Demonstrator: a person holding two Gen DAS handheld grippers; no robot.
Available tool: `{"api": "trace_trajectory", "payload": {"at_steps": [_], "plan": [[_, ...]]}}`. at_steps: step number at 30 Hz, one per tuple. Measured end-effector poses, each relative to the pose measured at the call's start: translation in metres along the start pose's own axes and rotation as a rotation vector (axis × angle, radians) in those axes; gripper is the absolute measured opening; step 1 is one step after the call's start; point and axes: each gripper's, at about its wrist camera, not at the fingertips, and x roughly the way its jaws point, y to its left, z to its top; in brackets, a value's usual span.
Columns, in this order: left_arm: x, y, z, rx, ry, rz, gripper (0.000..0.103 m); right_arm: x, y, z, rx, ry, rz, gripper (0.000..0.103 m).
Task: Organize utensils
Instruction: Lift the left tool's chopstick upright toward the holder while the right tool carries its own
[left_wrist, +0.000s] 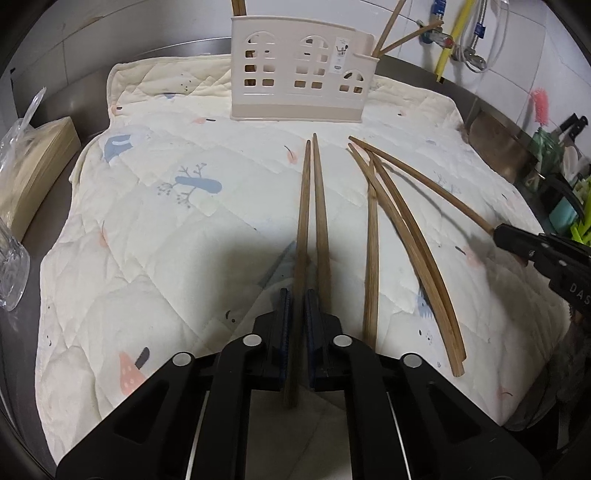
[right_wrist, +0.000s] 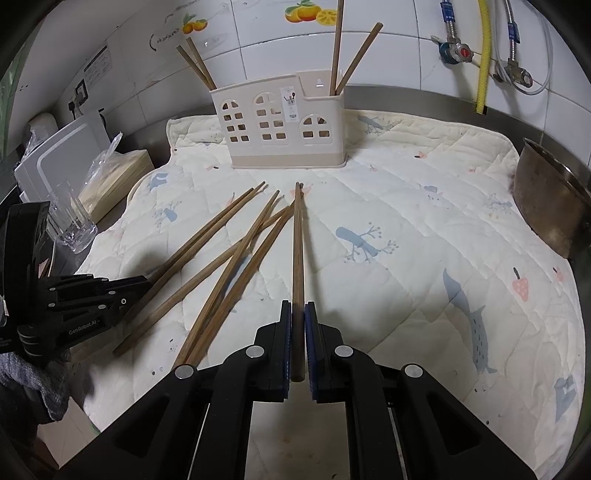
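Note:
A beige utensil holder (left_wrist: 299, 72) with window cut-outs stands at the far end of the quilted mat (left_wrist: 166, 221); it also shows in the right wrist view (right_wrist: 280, 125) with chopsticks standing in both end slots. My left gripper (left_wrist: 295, 295) is shut on one wooden chopstick (left_wrist: 303, 206), with a second chopstick (left_wrist: 320, 206) lying beside it. Several loose chopsticks (left_wrist: 399, 229) lie to the right. My right gripper (right_wrist: 297, 306) is shut on a wooden chopstick (right_wrist: 297, 243) pointing at the holder. Loose chopsticks (right_wrist: 229, 258) lie to its left.
A clear glass (right_wrist: 72, 221) and a box in a plastic bag (right_wrist: 110, 177) sit left of the mat. A metal bowl (right_wrist: 554, 199) sits at the right edge. Pipes and a valve (right_wrist: 458, 51) hang on the tiled wall.

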Motion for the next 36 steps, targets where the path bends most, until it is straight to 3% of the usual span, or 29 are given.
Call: {"api": "trace_trajectory", "payload": {"at_steps": [7, 13, 24, 36], "plan": [[-0.023, 0.002, 0.017, -0.001, -0.056, -0.017, 0.006, -0.014, 0.001, 0.018, -0.02, -0.06, -0.008, 0.007], [-0.054, 0.006, 0.052, 0.011, -0.145, -0.041, 0.005, -0.03, 0.003, 0.051, -0.057, -0.132, -0.013, 0.007], [-0.083, 0.005, 0.124, 0.051, -0.234, -0.069, 0.005, -0.046, 0.011, 0.135, -0.162, -0.216, -0.014, 0.007], [-0.138, -0.007, 0.208, 0.1, -0.405, -0.066, 0.005, -0.065, 0.012, 0.219, -0.214, -0.27, 0.016, 0.006]]}}
